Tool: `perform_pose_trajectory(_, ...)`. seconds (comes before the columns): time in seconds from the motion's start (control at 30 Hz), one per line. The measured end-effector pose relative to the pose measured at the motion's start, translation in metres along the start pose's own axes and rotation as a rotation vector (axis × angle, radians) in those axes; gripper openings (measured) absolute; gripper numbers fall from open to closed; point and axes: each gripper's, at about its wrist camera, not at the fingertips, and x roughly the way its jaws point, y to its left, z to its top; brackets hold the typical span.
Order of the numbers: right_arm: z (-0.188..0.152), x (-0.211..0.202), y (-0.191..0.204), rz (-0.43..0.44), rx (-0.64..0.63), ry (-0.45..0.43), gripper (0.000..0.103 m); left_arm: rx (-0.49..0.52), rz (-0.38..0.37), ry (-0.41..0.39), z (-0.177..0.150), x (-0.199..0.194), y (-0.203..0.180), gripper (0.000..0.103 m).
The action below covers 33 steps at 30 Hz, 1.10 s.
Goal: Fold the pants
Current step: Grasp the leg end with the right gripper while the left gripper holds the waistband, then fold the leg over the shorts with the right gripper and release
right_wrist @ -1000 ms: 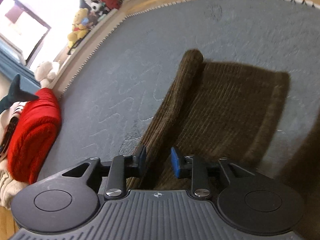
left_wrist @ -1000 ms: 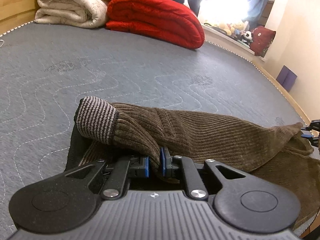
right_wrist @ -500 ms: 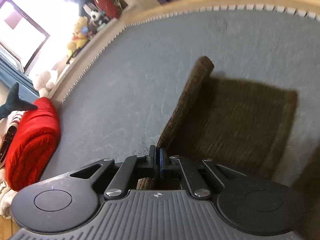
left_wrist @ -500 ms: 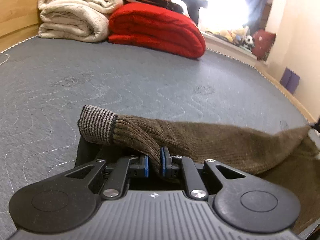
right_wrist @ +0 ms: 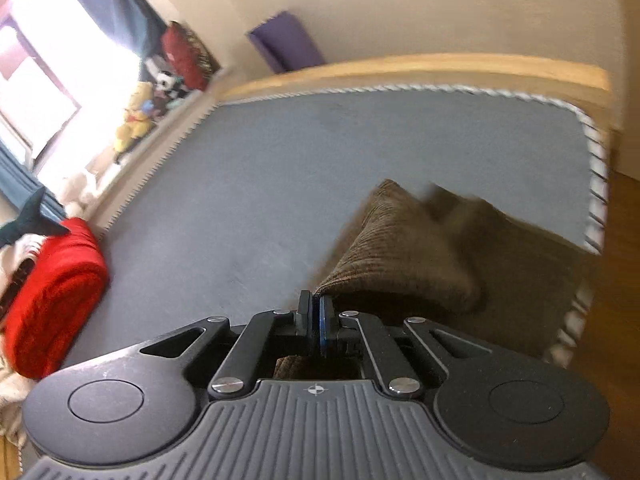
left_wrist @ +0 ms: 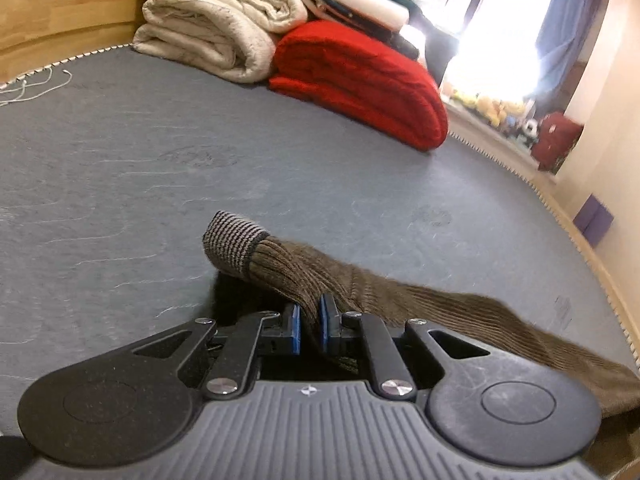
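Note:
The brown corduroy pants (left_wrist: pixel 400 292) lie on a grey mattress (left_wrist: pixel 160 184). In the left wrist view my left gripper (left_wrist: pixel 309 322) is shut on a leg just behind its striped knit cuff (left_wrist: pixel 232 242), which sticks up past the pads. The leg stretches taut to the right, lifted off the mattress. In the right wrist view my right gripper (right_wrist: pixel 315 324) is shut on an edge of the pants (right_wrist: pixel 396 252), raising a fold of cloth above the mattress (right_wrist: pixel 320 160); the cloth under it is in shadow and blurred.
A cream blanket (left_wrist: pixel 212 28) and a red blanket (left_wrist: pixel 360 80) are stacked at the far end of the mattress. Soft toys (right_wrist: pixel 136 128) line a sill by the bright window. The wooden bed frame (right_wrist: pixel 400 68) and the stitched mattress edge (right_wrist: pixel 596 184) lie close on the right.
My right gripper closed on the pants' edge and lifted it up and away from the bed's corner. My left gripper rose with the cuffed leg, pulling the cloth taut.

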Motion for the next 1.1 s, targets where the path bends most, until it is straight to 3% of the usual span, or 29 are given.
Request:
perform_pose_trajectory(0.1,-0.038,-0.001,-0.029,-0.082,-0.086,0.020,0.002,0.022,0.062,0.091,-0.009,-0.002,-0.002,0.011)
perform_pose_trajectory(0.17,-0.061,0.017,-0.049,-0.135,-0.131,0.091,0.002,0.019,0.113,0.140,-0.018,-0.004,-0.007,0.015)
perform_pose_trajectory(0.23,-0.067,0.028,-0.070,-0.143,-0.074,0.131,0.003,0.029,0.189,0.134,-0.026,-0.011,-0.012,0.017)
perform_pose_trajectory(0.3,-0.059,0.032,-0.075,-0.126,-0.030,0.103,0.008,0.066,0.275,0.080,-0.029,-0.023,-0.022,0.036)
perform_pose_trajectory(0.33,-0.053,0.032,-0.078,-0.118,-0.001,0.074,0.009,0.083,0.294,0.041,-0.028,-0.029,-0.027,0.038)
perform_pose_trajectory(0.47,-0.038,0.036,-0.108,-0.064,0.197,0.029,0.033,0.214,0.243,-0.075,-0.030,-0.041,-0.053,0.040)
perform_pose_trajectory(0.53,-0.036,0.045,-0.130,-0.029,0.350,0.036,0.034,0.262,0.177,-0.083,-0.035,-0.036,-0.064,0.040)
perform_pose_trajectory(0.67,-0.032,0.056,-0.157,0.072,0.579,-0.018,0.034,0.289,-0.029,0.013,-0.050,-0.016,-0.076,0.040)
perform_pose_trajectory(0.8,-0.021,0.073,-0.175,0.153,0.708,-0.024,0.035,0.323,-0.072,0.083,-0.059,0.005,-0.081,0.040)
perform_pose_trajectory(0.9,-0.018,0.079,-0.183,0.173,0.744,-0.033,0.035,0.322,-0.048,0.135,-0.063,0.017,-0.079,0.040)
perform_pose_trajectory(1.0,-0.012,0.073,-0.174,0.164,0.661,-0.072,0.034,0.297,-0.015,0.177,-0.068,0.022,-0.073,0.040)
perform_pose_trajectory(1.07,-0.003,0.063,-0.168,0.156,0.587,-0.154,0.020,0.291,-0.010,0.190,-0.069,0.029,-0.073,0.040)
perform_pose_trajectory(1.1,0.002,0.056,-0.167,0.166,0.564,-0.197,0.017,0.297,-0.008,0.189,-0.069,0.029,-0.074,0.040)
